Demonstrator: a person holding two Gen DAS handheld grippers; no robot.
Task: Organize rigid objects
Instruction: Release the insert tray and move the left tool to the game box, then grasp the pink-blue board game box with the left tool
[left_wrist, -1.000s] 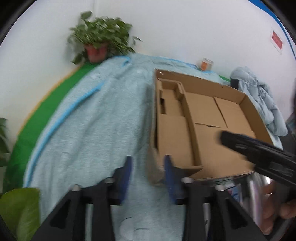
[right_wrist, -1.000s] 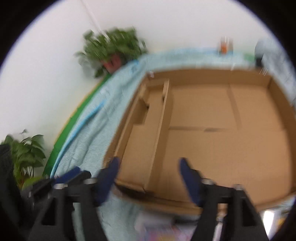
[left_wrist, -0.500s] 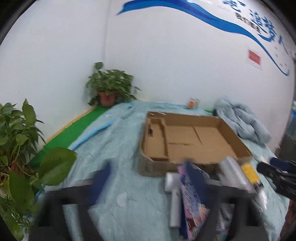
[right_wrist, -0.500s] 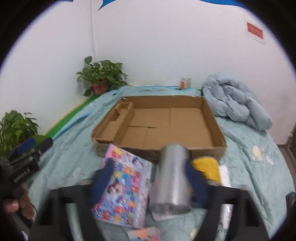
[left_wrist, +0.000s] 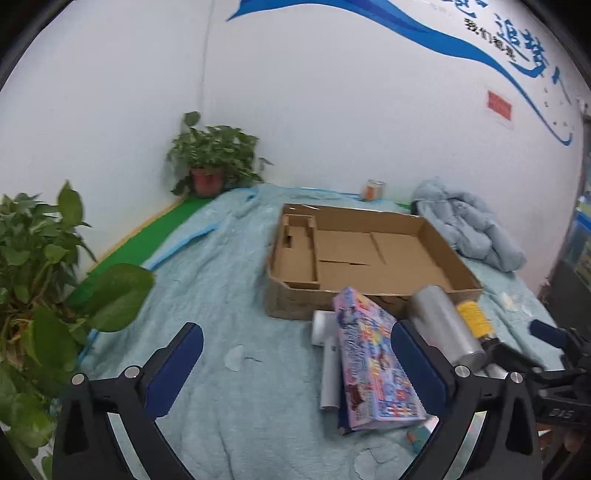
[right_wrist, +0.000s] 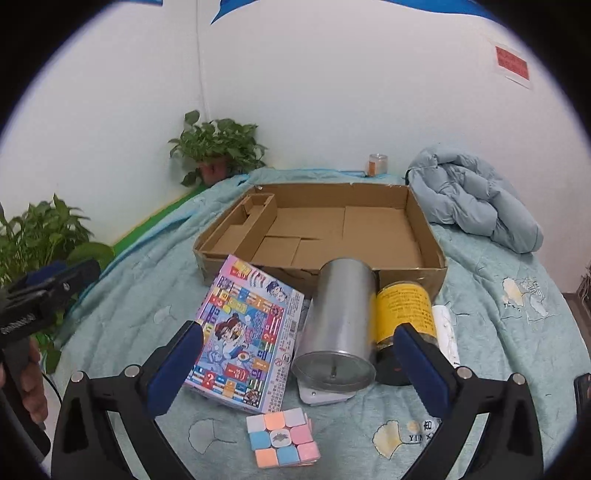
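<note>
Cardboard box (right_wrist: 424, 236) sits on teal quilt (right_wrist: 498, 314); both grippers spread wide, empty.

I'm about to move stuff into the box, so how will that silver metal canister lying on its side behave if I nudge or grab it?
The silver canister lies on its side, so a nudge would probably roll it, though the yellow jar beside it may block that. Its smooth, shiny wall looks slippery. It seems rigid, so a firm grip shouldn't dent it.

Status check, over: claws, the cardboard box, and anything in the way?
Both claws, left and right, open, holding nothing. Cardboard box empty. Silver canister lies directly ahead, blocking the box.
</note>
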